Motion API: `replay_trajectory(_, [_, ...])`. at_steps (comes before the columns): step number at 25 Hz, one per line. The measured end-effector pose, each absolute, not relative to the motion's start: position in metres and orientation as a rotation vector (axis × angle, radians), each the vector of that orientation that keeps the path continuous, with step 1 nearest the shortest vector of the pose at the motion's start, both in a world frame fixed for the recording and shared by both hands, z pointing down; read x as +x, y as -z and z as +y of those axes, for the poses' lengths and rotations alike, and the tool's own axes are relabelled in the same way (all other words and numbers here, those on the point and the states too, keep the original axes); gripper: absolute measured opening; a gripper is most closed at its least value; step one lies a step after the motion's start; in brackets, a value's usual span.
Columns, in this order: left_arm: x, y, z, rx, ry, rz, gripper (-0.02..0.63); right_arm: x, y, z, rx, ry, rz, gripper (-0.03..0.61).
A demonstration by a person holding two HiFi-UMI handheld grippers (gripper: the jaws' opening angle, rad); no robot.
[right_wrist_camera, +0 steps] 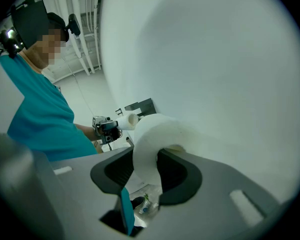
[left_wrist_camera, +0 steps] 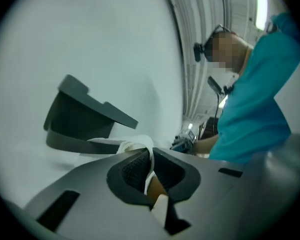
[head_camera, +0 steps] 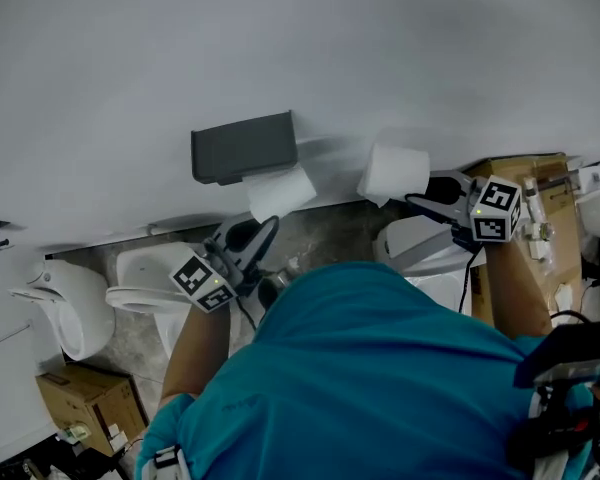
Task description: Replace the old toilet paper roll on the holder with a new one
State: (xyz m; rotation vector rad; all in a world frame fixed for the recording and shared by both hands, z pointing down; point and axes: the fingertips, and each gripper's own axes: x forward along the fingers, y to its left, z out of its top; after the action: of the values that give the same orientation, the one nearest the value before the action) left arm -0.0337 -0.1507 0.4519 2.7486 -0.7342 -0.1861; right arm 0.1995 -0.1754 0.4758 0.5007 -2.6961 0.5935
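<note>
The removal half of the swap looks to be in hand. The left claw point(left_wrist_camera: 150, 159) has its jaws almost together, pinching the thin wall of the old toilet paper roll point(head_camera: 280, 192). A strip of white paper and the brown cardboard core sit between the pads. The roll juts out ahead of the claw's tips, just below the dark grey holder point(head_camera: 243, 146) on the white wall point(head_camera: 280, 48). It appears to be off the holder's arm, though no view settles whether a loose end of paper touches it. The right claw point(right_wrist_camera: 151, 164) is clamped on the new toilet paper roll point(head_camera: 394, 172), a full, thick one. The jaws stand partly apart round the roll's wall, with one jaw seemingly in the core hole. The roll sits at the claw's tips, close to the wall and well off to the holder's side. As a judgement, the next move calls for carrying the old roll clear of the holder and setting it aside. The right claw then needs to bring the new roll across, line its core up with the holder's arm and slide it on under the lid. No brand, label or legible writing shows on the holder or either roll. The claws' cubes carry only black-and-white square markers.
</note>
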Motion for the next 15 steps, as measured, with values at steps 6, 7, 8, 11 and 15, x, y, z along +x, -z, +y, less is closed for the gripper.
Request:
replay_trajectory(6, [0.021,-0.467,-0.148,2.991,-0.303,-0.707,0.021,0.201,-0.479,-0.17,0.506,-0.607,-2.705,0.137])
replay_trajectory(7, [0.027,-0.468,-0.151,3.027,-0.362,-0.714,0.021,0.202,-0.479,-0.169,0.506,-0.607,-2.705,0.137])
replay_trajectory(8, [0.032,-0.47,-0.156,3.065,-0.424,-0.725,0.021,0.202,-0.479,-0.168,0.505,-0.607,-2.706,0.137])
replay_trajectory(11, [0.038,-0.482,-0.171,3.157,-0.709,-0.758,0.021,0.203,-0.479,-0.168,0.511,-0.614,-2.704,0.137])
replay_trajectory(15, [0.041,-0.49,-0.192,3.169,-0.921,-0.785,0.021,0.203,-0.481,-0.166,0.511,-0.622,-2.697,0.137])
